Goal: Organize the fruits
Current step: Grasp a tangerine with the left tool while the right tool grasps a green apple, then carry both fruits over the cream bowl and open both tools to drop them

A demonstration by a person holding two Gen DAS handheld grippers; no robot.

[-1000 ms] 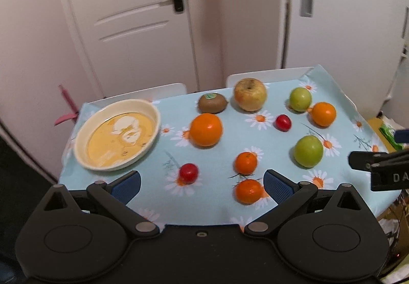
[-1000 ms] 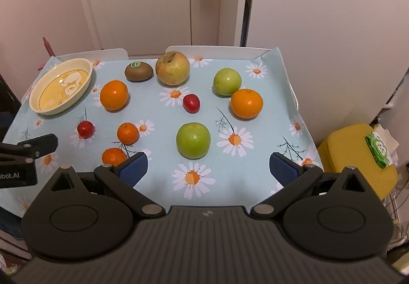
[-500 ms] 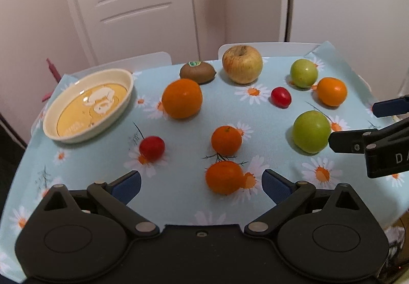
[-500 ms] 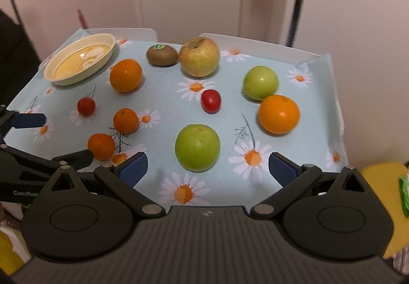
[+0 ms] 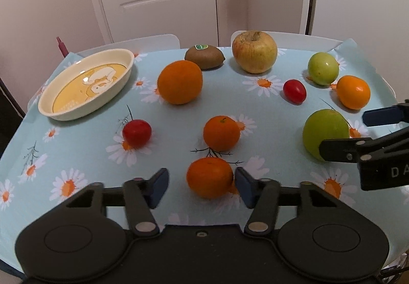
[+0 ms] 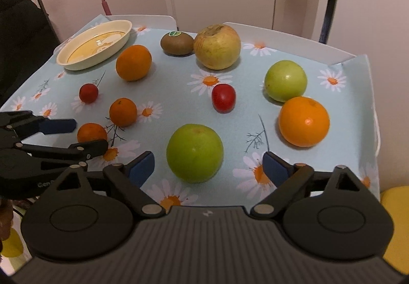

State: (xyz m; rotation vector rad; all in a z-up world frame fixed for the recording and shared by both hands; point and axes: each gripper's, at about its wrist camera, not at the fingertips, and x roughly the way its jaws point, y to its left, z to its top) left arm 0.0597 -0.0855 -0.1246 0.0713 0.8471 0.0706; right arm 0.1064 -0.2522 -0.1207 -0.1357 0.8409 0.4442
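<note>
On the bench (image 5: 84, 156) with its daisy-print blue cloth, the left tool (image 5: 202, 185) has just been closing around the nearest small orange mandarin (image 5: 209, 177); its right pad touches the fruit, its left pad stands clear. Further right, the right tool (image 6: 208, 166) is spread wide around the near round green apple (image 6: 194, 153), touching nothing.
</note>
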